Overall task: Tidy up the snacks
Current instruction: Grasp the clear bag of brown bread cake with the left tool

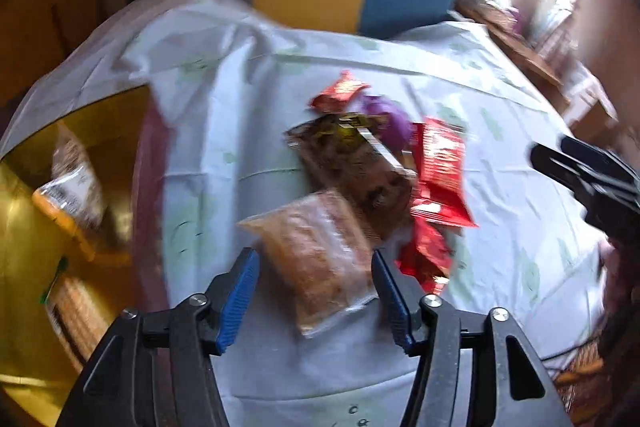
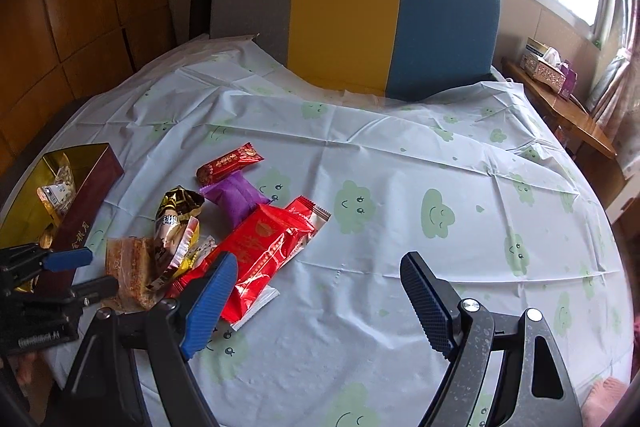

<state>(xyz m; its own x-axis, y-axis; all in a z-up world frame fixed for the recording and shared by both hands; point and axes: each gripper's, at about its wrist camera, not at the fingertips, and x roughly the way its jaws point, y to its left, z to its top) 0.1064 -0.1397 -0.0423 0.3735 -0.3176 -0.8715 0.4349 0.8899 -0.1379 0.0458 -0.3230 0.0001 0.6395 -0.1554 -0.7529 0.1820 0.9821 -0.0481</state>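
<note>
**Snack pile on the bed, both hand-held grippers released**

Your left hand-held gripper (image 1: 314, 301) hangs over the snack pile, jaws spread, blue pads either side of a clear packet of brown crumbly snack (image 1: 320, 259). The pads stand off the packet; nothing is gripped. This view is blurred.

Your right hand-held gripper (image 2: 320, 301) is also released, empty, jaws wide over the pale sheet (image 2: 400, 155) with green smiling clouds that covers the bed. One blue pad sits just beside the large red packet (image 2: 268, 247).

The snacks lie in a loose heap on the sheet:
- small red wrapped bar (image 2: 230, 163), farthest from you
- purple packet (image 2: 236, 197), touching it
- gold-and-brown foil bag (image 2: 176, 223), tilted up, overlapping the brown packet
- large red packet, lying over more red wrappers

At the left edge stands an open box (image 2: 92, 183), gold inside, dark red outside. It already holds at least one clear-wrapped snack (image 1: 72, 179).

Behind the bed: a grey, yellow and blue headboard (image 2: 352, 19).
</note>
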